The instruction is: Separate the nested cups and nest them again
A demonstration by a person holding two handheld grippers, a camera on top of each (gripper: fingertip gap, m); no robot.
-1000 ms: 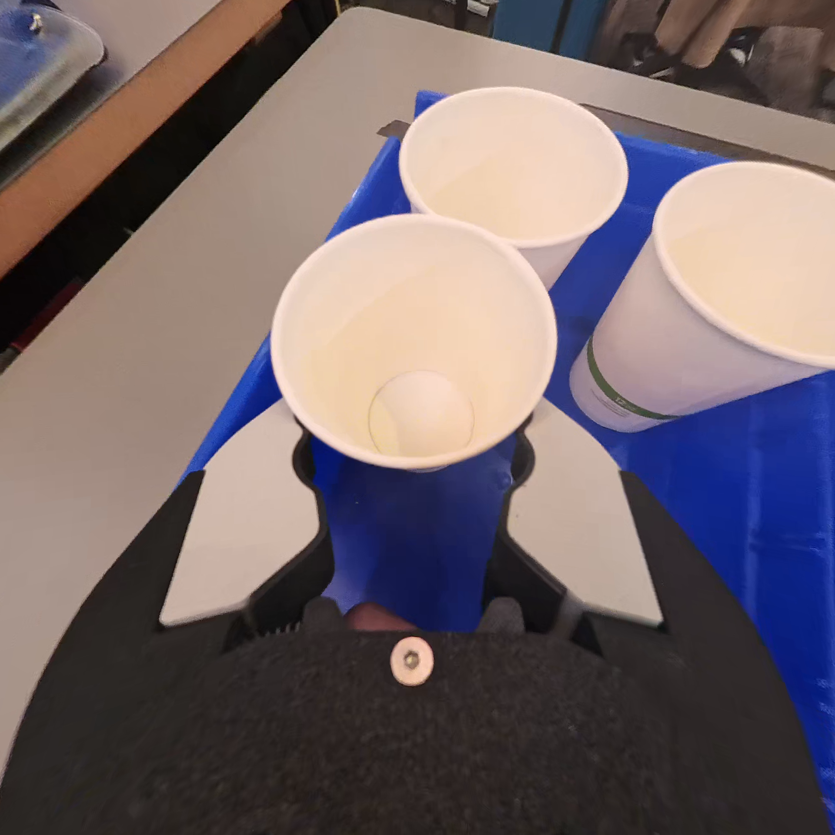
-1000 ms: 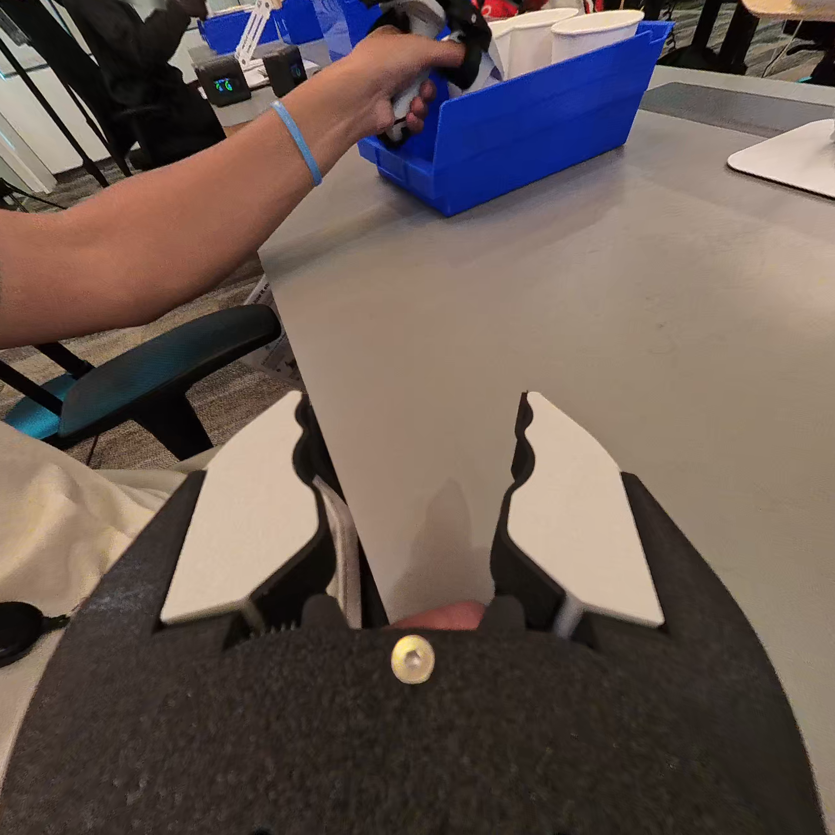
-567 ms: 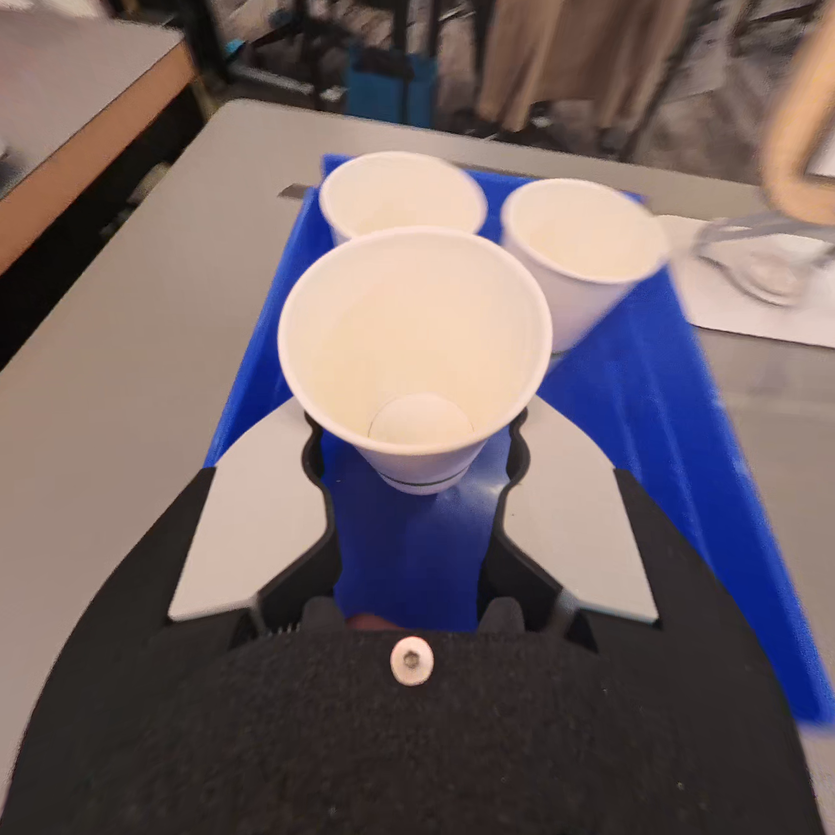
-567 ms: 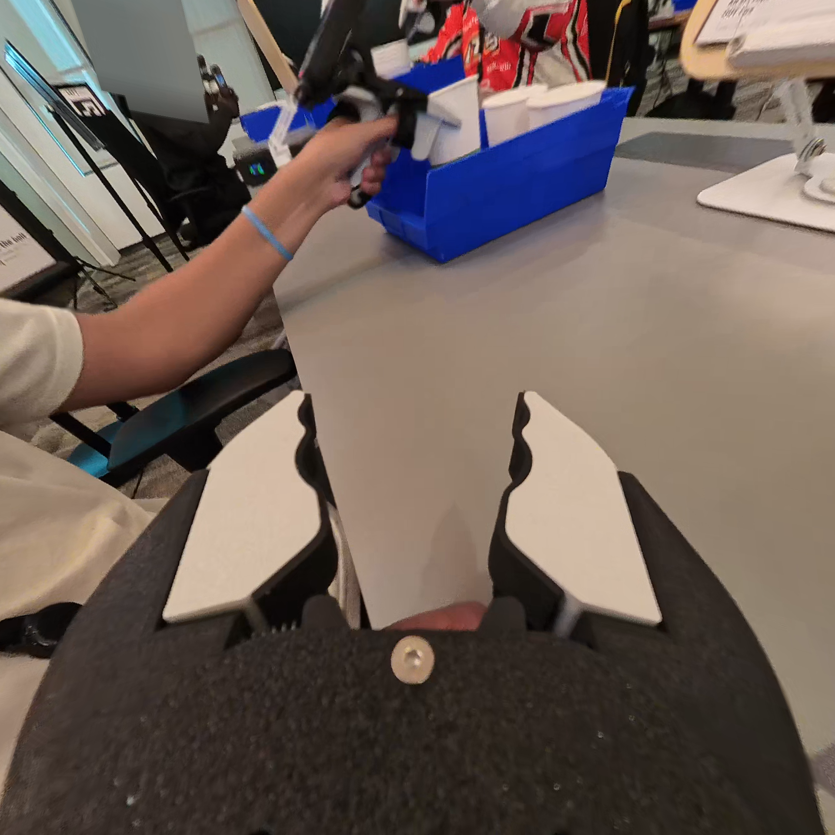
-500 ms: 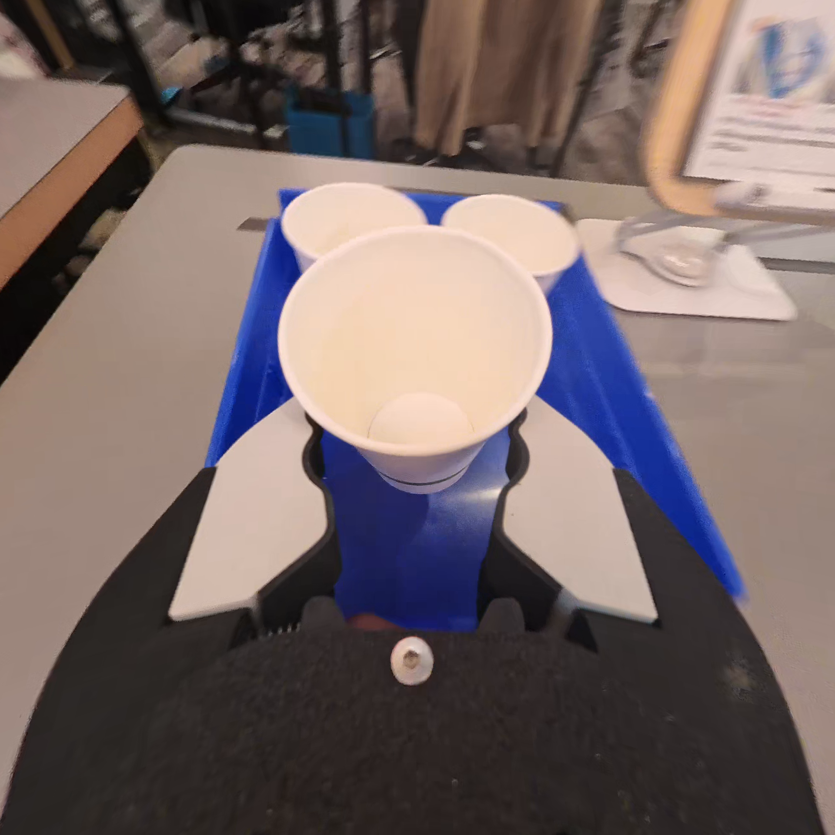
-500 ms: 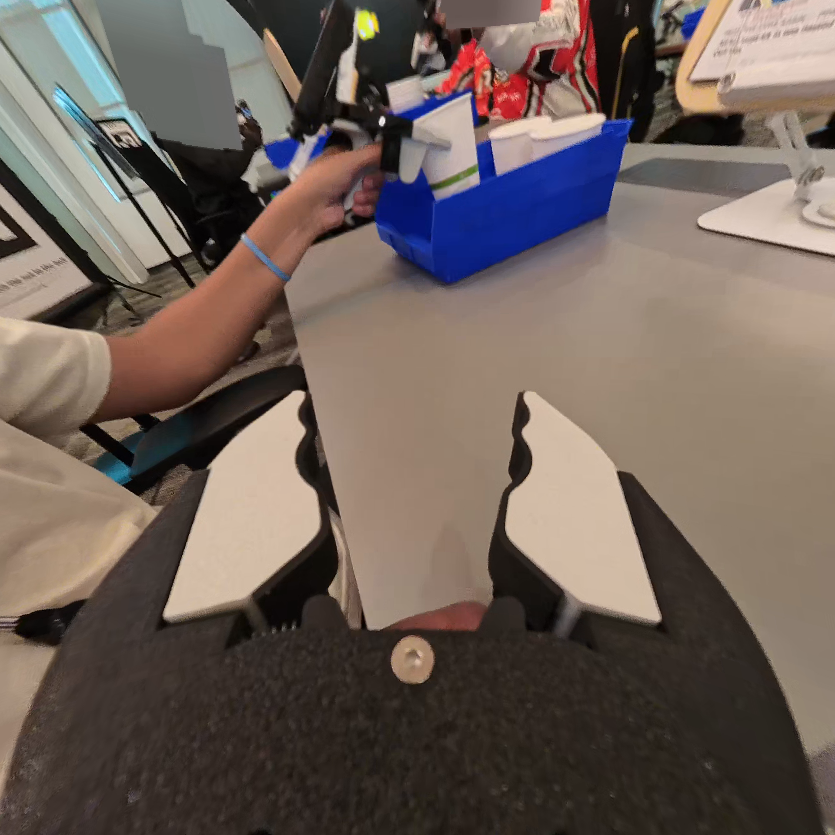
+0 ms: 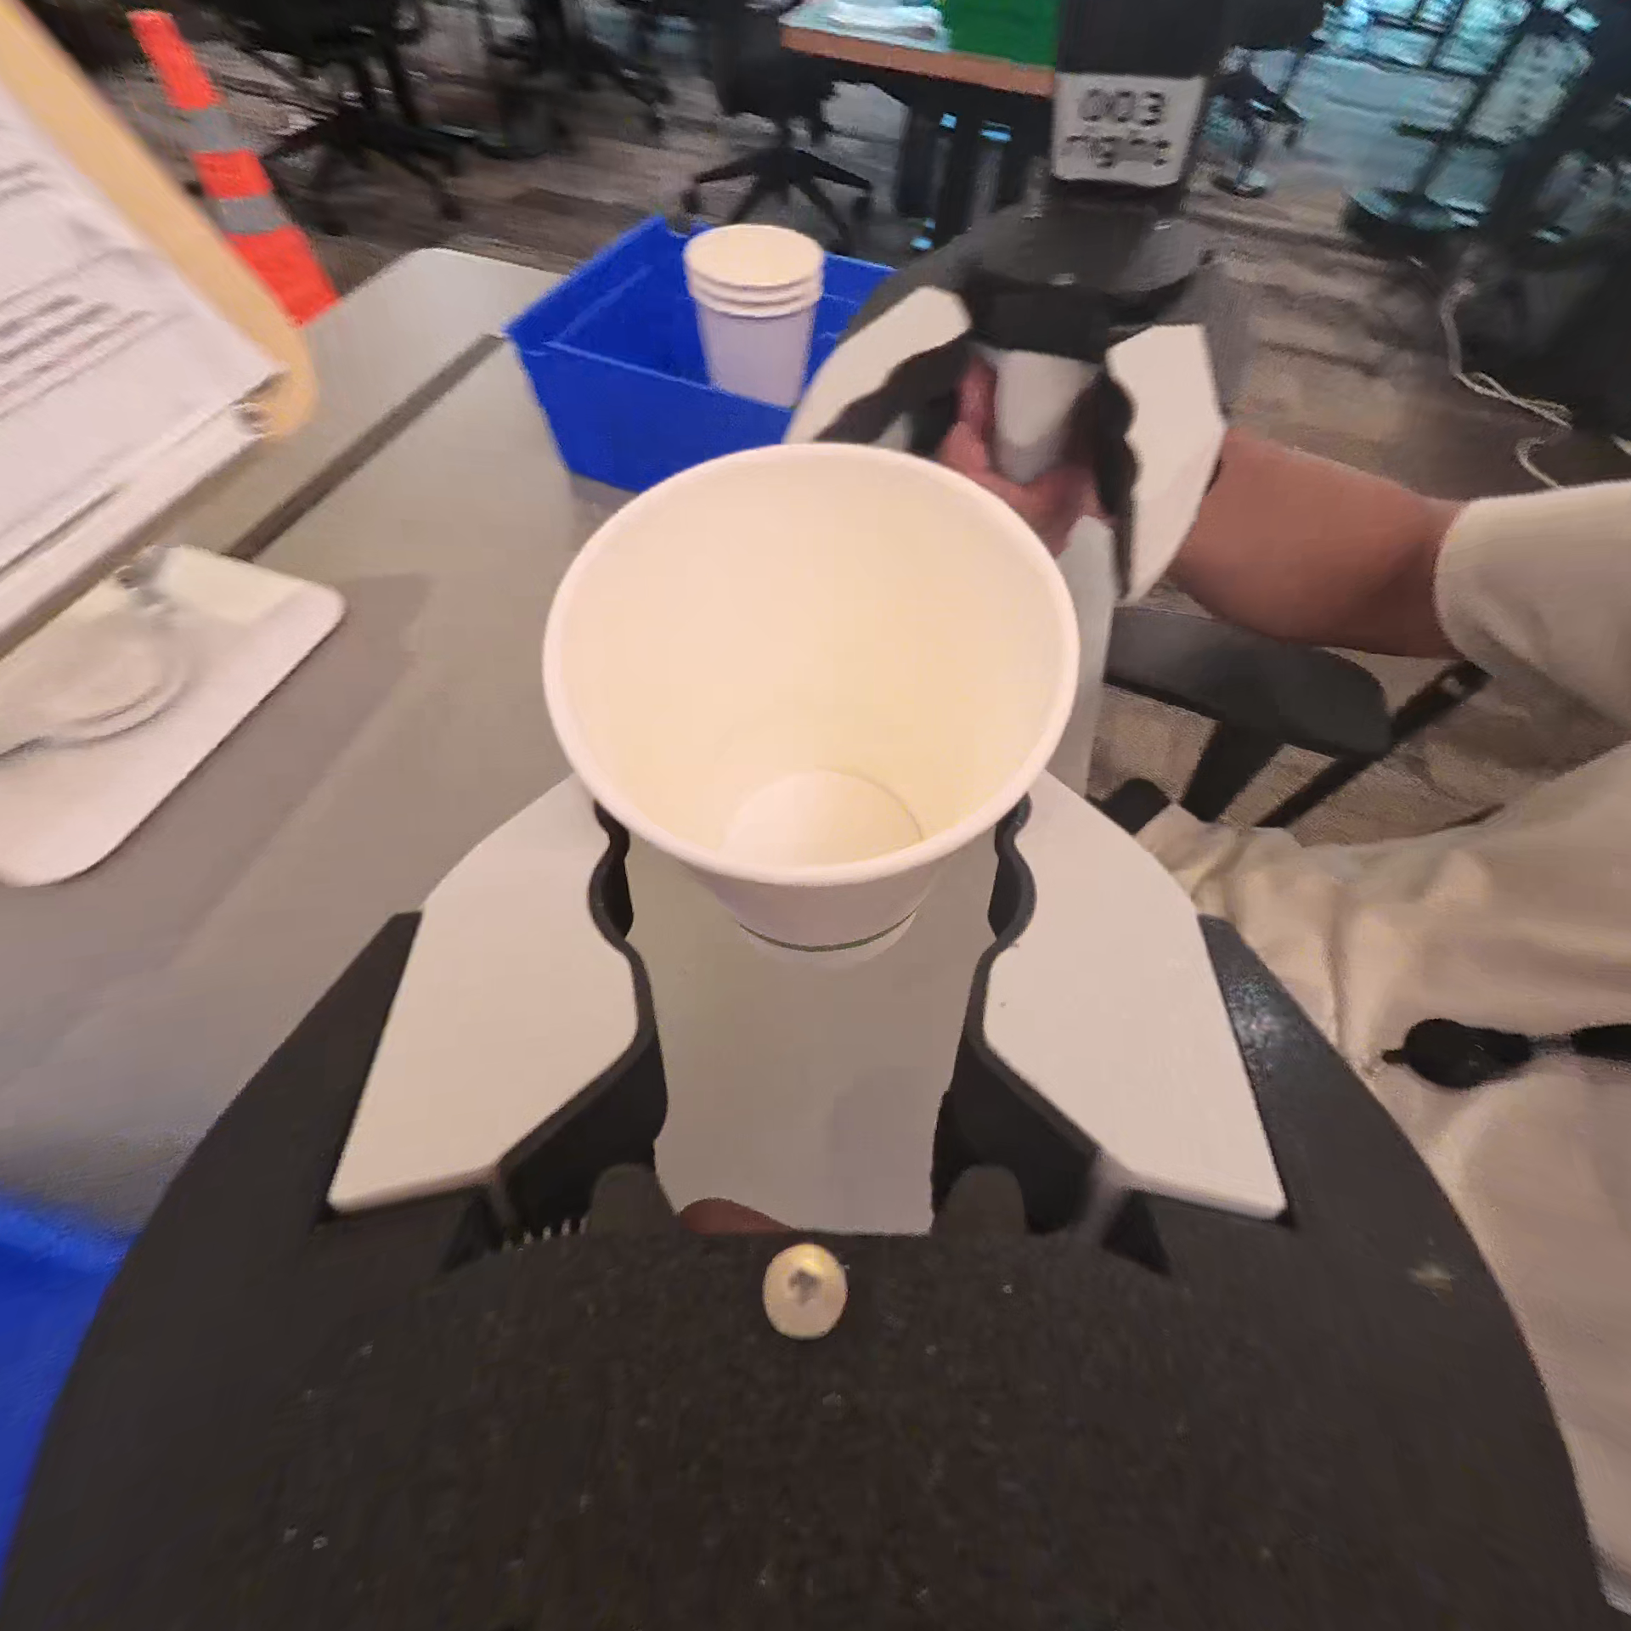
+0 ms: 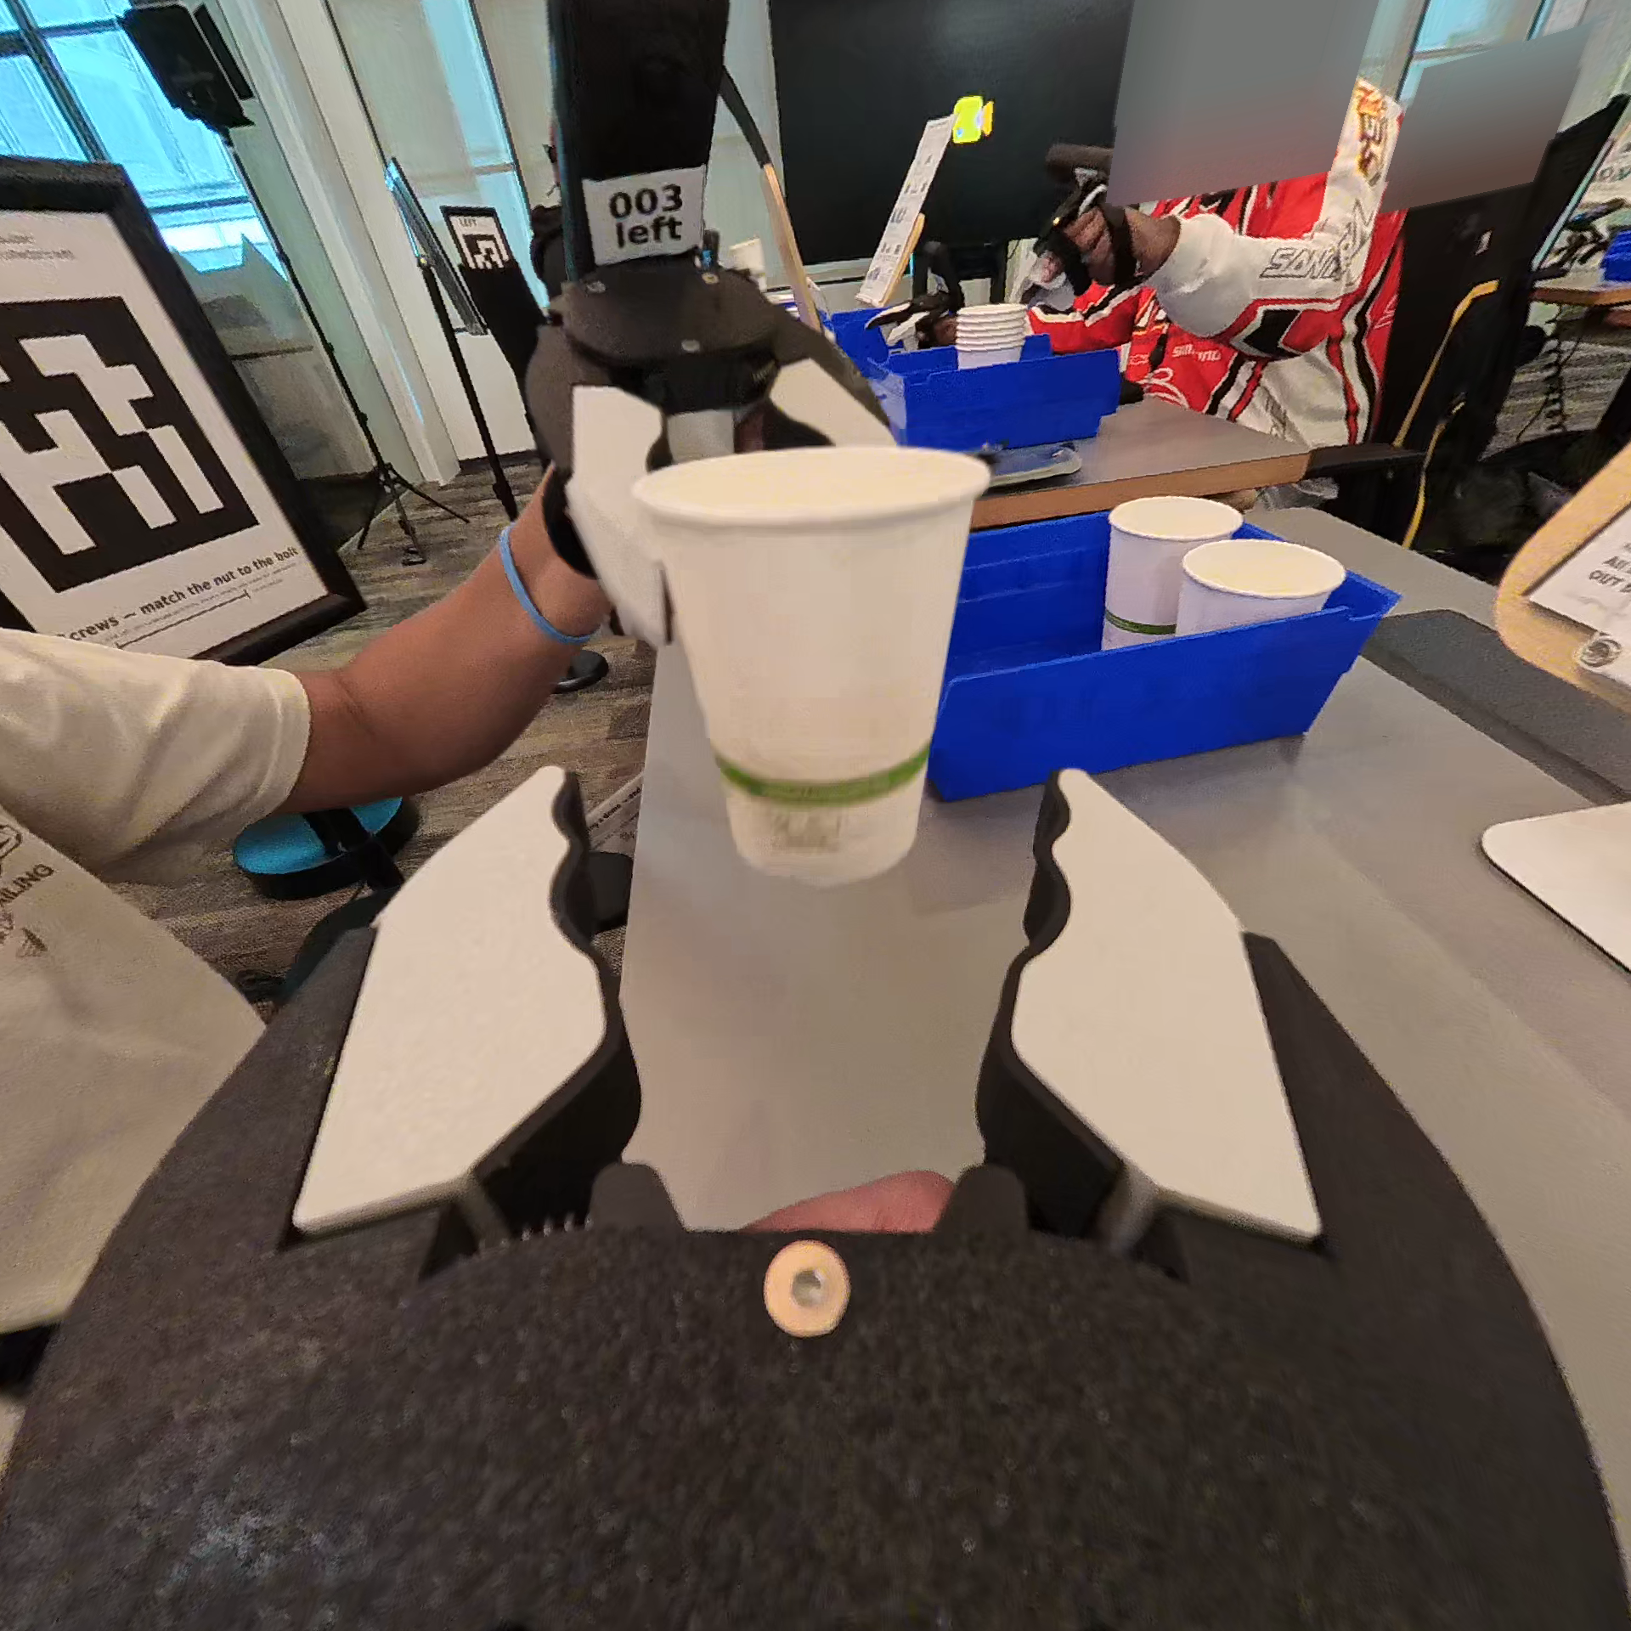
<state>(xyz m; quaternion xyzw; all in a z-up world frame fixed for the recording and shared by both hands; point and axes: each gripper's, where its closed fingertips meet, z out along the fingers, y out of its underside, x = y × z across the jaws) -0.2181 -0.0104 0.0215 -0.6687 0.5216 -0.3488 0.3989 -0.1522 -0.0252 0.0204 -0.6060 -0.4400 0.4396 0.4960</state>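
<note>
Grey tabletop (image 8: pixel 1324 883) under everything, busy workshop room behind, so here's the rundown going left to right. Over on the left the left gripper (image 8: pixel 653 538) is clamped on one white paper cup (image 8: pixel 816 653), pinching it just under the rim so it hangs upright in the air, mouth up, with its whole lower body free. Looks to me like that's deliberate: the cup sits right ahead of the right gripper (image 8: pixel 807 891), just past its fingertips and centred on the gap, and those fingers are spread wide with nothing between them, so I'd guess the bottom half is being offered for a grab. Can't tell if it's a single cup or a couple still nested. Off past the right finger, the blue bin (image 8: pixel 1147 706) holds two more white cups (image 8: pixel 1236 587) standing side by side. So three cups on this table, two grippers, one bin.
</note>
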